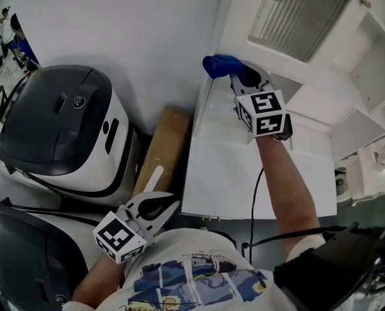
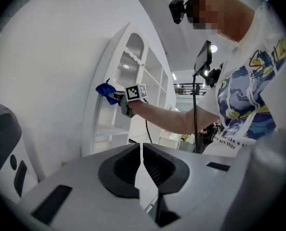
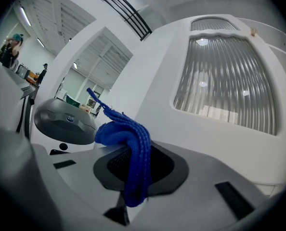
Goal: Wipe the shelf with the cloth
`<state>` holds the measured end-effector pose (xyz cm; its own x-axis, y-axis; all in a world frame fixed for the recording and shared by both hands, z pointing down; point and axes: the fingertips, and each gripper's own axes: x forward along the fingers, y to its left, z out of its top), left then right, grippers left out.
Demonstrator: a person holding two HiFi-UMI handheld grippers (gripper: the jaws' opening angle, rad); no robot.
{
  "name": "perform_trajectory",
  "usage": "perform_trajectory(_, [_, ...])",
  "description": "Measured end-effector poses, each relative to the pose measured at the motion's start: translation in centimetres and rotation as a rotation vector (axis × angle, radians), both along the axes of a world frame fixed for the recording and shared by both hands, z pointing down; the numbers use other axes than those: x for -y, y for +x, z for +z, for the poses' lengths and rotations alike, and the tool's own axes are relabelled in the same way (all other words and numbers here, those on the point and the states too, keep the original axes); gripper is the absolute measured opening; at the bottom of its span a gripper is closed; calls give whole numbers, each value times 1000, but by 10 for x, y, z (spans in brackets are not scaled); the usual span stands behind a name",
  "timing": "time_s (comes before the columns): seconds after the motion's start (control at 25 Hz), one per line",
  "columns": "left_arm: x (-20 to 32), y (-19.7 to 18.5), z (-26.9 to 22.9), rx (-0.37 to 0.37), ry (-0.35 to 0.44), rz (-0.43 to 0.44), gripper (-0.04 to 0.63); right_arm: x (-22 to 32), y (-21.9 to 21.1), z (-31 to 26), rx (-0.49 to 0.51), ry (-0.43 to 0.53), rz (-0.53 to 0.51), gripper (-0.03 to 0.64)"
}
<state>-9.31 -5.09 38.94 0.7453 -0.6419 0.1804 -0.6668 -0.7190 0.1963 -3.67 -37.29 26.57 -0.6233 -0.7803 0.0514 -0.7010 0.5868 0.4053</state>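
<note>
1. The blue cloth (image 1: 221, 65) is gripped between the right tongs (image 1: 236, 78) and bunches past their tips.
2. It is held against the white shelf (image 1: 225, 173), at its edge.
3. The left tongs (image 1: 155, 183) are kept closed on nothing, well apart.

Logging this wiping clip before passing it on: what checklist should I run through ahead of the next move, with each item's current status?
1. Cloth pinched between the fingers of the right gripper: ok.
2. Cloth touching the shelf: cannot tell; it sits at the far left corner by the wall.
3. Nothing standing on the shelf along the wipe path: ok in the head view.
4. Left gripper shut, empty, held low away from the shelf: ok.
5. Cable away from the wiped area: cannot tell; it hangs across the shelf's front part.
</note>
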Motion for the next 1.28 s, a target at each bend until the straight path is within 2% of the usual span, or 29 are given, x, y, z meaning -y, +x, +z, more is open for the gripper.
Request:
perform_trajectory(0.44, [-14,-29,-1,-6,2,29,29,-11,-7,7,11,-22,46,67])
perform_trajectory(0.68, [-8,-45,-15,-30,43,7,29,-36,-1,54,-5,-95,78,67])
perform_trajectory(0.92, [-4,-37,-5,-4,25,13,29,-23,43,109,-13,-210,157,67])
perform_trajectory(1.28, [16,6,-15,32,52,62,29,66,121,147,-28,-345,373,67])
